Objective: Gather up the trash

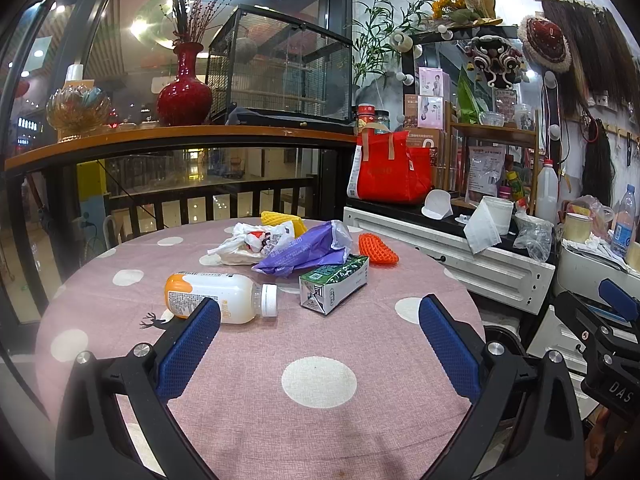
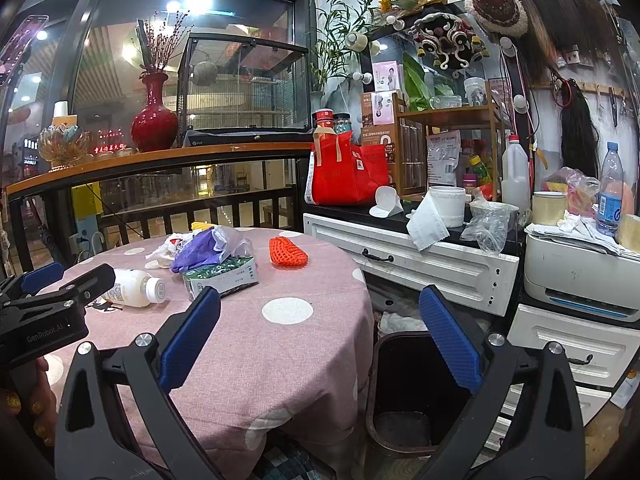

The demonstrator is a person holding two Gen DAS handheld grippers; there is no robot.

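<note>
Trash lies on a round pink table [image 1: 248, 364] [image 2: 280, 360] with white dots: a milky plastic bottle [image 1: 218, 298] [image 2: 134, 287] on its side, a green-and-white carton [image 1: 334, 284] [image 2: 222, 276], a purple bag [image 1: 304, 250] [image 2: 200, 249], a crumpled white bag [image 1: 248, 242], an orange foam net [image 1: 377, 249] [image 2: 287, 252] and a yellow foam net [image 1: 285, 221]. My left gripper [image 1: 319, 310] is open just short of the bottle and carton, holding nothing. My right gripper [image 2: 320, 300] is open over the table's right edge. A black bin [image 2: 412, 384] stands on the floor to the right of the table.
A white cabinet [image 2: 416, 260] right of the table carries a red bag [image 2: 348, 176], a paper roll, bottles and clutter. A printer [image 2: 580, 276] sits further right. A wooden ledge with a red vase [image 1: 185, 92] and a railing runs behind the table.
</note>
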